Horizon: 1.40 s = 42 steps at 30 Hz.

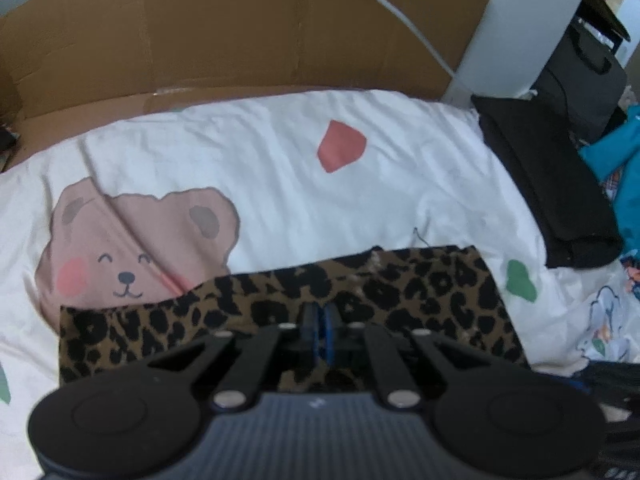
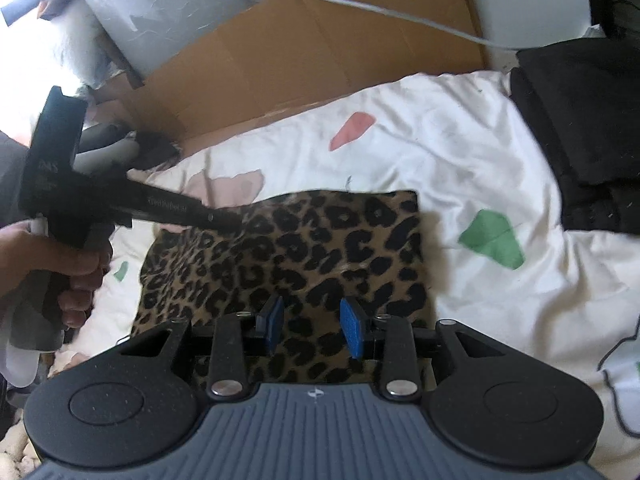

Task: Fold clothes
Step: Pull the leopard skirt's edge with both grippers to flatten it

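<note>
A folded leopard-print garment (image 1: pixel 420 292) (image 2: pixel 320 248) lies flat on a white bedsheet (image 1: pixel 280 184) (image 2: pixel 460 152) printed with a bear and coloured patches. My left gripper (image 1: pixel 320 320) hovers over its near edge with the blue pads pressed together and no cloth seen between them. In the right wrist view the left gripper (image 2: pixel 228 220), held by a hand (image 2: pixel 76 256), reaches to the garment's far left corner. My right gripper (image 2: pixel 312 330) stands open over the garment's near edge, and its pads touch nothing.
A flattened cardboard box (image 1: pixel 240 32) (image 2: pixel 320 48) stands along the far side with a white cable across it. A folded black garment (image 1: pixel 552 184) (image 2: pixel 592 128) lies at the sheet's right. Teal cloth (image 1: pixel 628 160) is heaped beyond it.
</note>
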Each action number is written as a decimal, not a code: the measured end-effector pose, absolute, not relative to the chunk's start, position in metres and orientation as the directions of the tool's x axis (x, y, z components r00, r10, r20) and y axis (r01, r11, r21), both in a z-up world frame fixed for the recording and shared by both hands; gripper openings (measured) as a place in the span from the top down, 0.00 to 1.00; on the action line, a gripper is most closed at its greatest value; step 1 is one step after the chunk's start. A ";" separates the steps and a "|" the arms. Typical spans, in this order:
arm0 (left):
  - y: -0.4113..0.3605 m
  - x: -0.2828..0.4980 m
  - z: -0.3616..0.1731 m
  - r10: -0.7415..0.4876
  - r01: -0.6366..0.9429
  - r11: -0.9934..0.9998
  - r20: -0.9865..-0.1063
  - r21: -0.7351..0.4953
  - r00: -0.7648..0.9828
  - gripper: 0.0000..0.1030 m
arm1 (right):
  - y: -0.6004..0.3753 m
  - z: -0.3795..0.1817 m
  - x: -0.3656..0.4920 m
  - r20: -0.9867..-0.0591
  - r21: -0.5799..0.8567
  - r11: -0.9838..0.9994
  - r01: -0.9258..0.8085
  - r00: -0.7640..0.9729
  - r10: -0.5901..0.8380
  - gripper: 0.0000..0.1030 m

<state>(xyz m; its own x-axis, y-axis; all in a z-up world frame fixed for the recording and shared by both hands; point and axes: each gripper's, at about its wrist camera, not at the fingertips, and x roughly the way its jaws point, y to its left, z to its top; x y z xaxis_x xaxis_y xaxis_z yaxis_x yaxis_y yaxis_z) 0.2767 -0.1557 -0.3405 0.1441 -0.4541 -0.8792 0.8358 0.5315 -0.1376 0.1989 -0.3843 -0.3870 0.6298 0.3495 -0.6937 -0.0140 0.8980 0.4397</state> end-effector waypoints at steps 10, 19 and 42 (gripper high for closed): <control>-0.110 0.243 -0.317 -0.482 0.835 0.532 -0.861 -0.139 0.164 0.89 | -0.373 -0.385 0.181 -0.652 0.477 0.877 -0.065 0.643 0.402 0.63; -0.081 0.203 -0.327 -0.520 0.864 0.481 -0.842 -0.151 0.142 0.88 | -0.373 -0.394 0.163 -0.680 0.439 0.894 -0.088 0.619 0.394 0.63; -0.096 0.159 -0.363 -0.575 0.921 0.340 -0.817 -0.190 0.044 0.88 | -0.375 -0.418 0.160 -0.722 0.332 0.940 -0.084 0.619 0.310 0.63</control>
<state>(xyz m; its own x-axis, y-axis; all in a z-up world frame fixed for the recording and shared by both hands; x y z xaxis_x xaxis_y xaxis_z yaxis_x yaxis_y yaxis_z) 0.1591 -0.0962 -0.3626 0.0441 -0.5747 -0.8172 0.9209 0.3404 -0.1897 0.1601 -0.3745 -0.4176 0.6185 0.3100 -0.7220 -0.0838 0.9397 0.3316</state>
